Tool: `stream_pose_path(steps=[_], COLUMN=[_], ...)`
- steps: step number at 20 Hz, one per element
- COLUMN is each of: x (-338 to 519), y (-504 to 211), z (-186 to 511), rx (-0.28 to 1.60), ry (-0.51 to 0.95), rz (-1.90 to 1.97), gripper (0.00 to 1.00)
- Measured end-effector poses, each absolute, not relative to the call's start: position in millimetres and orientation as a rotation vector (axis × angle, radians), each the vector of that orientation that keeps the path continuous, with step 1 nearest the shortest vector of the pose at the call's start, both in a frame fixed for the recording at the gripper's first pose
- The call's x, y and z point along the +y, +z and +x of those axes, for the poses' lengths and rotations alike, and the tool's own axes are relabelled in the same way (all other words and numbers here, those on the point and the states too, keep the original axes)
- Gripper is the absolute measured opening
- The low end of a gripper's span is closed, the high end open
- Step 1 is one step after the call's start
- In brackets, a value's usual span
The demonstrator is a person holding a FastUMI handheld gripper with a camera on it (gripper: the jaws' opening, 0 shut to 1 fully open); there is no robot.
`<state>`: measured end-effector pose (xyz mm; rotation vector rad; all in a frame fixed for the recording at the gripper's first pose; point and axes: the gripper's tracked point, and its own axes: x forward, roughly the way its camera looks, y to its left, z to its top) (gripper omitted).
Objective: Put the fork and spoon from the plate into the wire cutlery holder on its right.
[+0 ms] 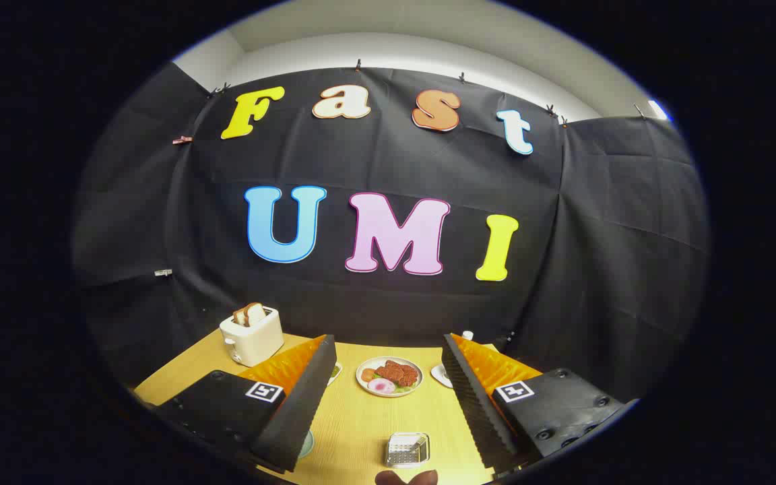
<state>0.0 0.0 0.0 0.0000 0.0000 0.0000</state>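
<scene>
My gripper (388, 340) is open and held high above a yellow wooden table (361, 424), with nothing between its widely spread fingers. Low between the fingers, close to me, stands the small wire cutlery holder (408, 450); something thin leans inside its right corner, too small to name. To the holder's left, the rim of a plate (306, 444) peeks out from behind the left finger (297, 404). That finger hides most of this plate, and I cannot see a fork or spoon.
A round plate of food (390, 376) lies farther away between the fingers. A white toaster (251, 333) holding bread stands at the back left. A white dish (440, 375) shows beside the right finger. A brown rounded thing (405, 477) sits at the table's near edge.
</scene>
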Motion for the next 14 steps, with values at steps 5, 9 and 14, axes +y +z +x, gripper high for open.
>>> stream_pose_path(steps=[5,9,14], x=[-0.3,0.2,1.7], y=[-0.8,-1.7,-3.9], z=[3.0,6.0,9.6], rx=[0.003,0.005,0.01], ry=[-0.001,0.001,0.002], rz=[0.0,-0.002,-0.002], gripper=[0.98,0.98,0.98])
